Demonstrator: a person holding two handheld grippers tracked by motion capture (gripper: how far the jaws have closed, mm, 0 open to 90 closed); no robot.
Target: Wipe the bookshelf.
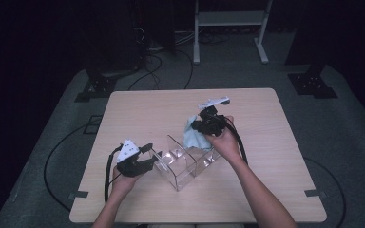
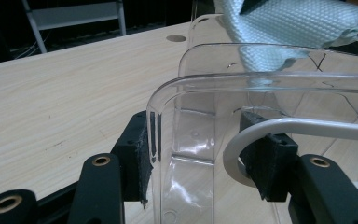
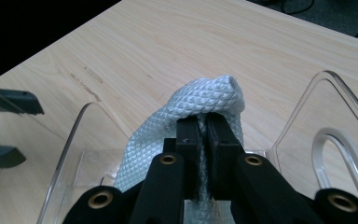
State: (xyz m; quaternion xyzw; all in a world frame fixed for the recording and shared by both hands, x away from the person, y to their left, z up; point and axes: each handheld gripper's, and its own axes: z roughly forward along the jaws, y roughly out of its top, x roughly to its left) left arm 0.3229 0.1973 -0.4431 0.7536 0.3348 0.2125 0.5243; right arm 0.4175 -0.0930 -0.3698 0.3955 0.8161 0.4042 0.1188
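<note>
A clear plastic organizer point(image 1: 180, 172) with upright dividers lies on the wooden table point(image 1: 266, 118), near the front middle. My left gripper point(image 1: 151, 156) is at its left end. In the left gripper view that gripper point(image 2: 205, 161) is open and straddles the organizer's end wall point(image 2: 154, 135), with the left pad point(image 2: 137, 158) against it. My right gripper point(image 1: 196, 128) hangs over the organizer's far side, shut on a pale blue-green woven cloth point(image 1: 190, 138). The cloth point(image 3: 200, 100) bulges above the closed jaws of my right gripper point(image 3: 203, 135), with a compartment point(image 3: 74, 140) below. The same cloth point(image 2: 298, 23) drapes over a divider.
Bare tabletop surrounds the organizer on all sides. A white metal frame point(image 1: 230, 19), black stand feet point(image 1: 95, 88) and cables point(image 1: 166, 66) sit on the grey floor behind the table. A small round hole point(image 2: 175, 38) marks the tabletop.
</note>
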